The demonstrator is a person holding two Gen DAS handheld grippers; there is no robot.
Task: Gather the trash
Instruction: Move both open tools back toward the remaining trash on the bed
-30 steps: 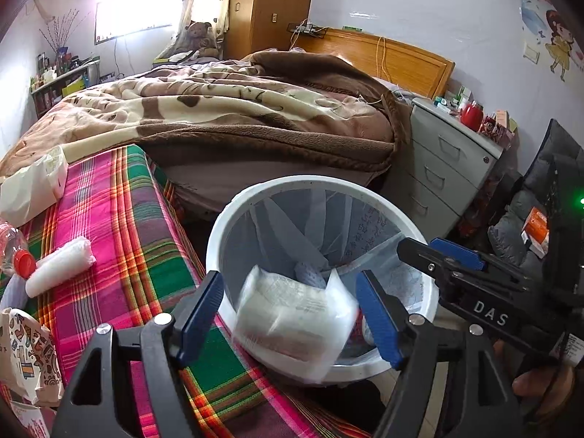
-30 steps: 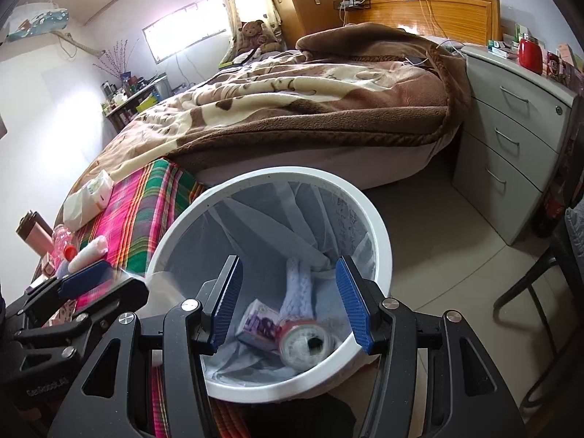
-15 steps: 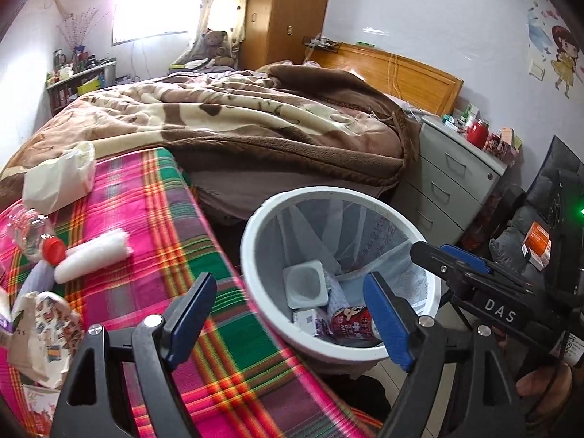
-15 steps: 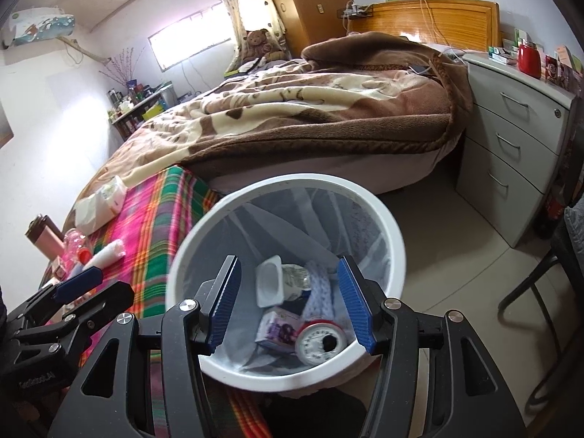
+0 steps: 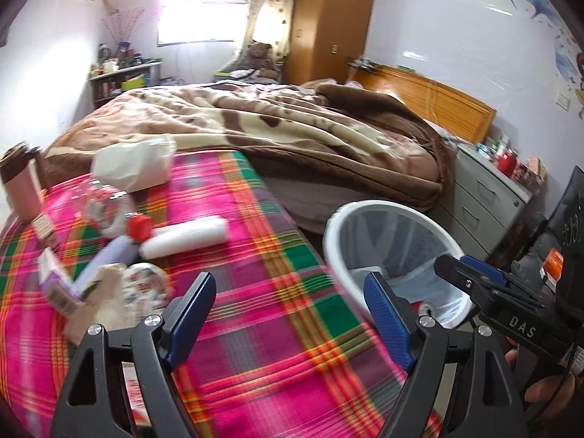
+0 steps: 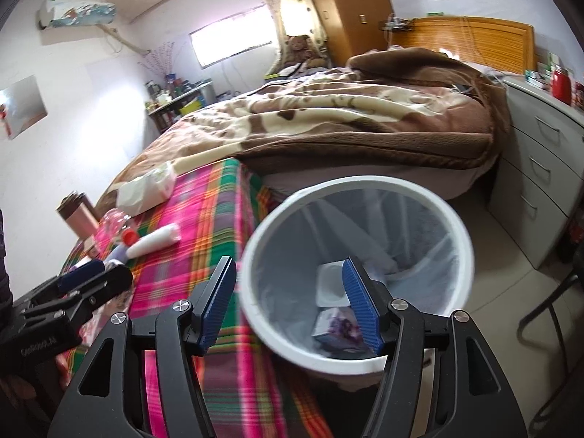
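White bin sits lower right, with trash inside. Our left gripper gapes empty; our right gripper is opening, empty.

The white letters "DAS" stand on the black body of the right gripper, at the lower right of the left wrist view. In the right wrist view, pale lettering runs along the black body of the left gripper at the lower left edge, too blurred to read with certainty. Print on the purple box in the bin cannot be read.
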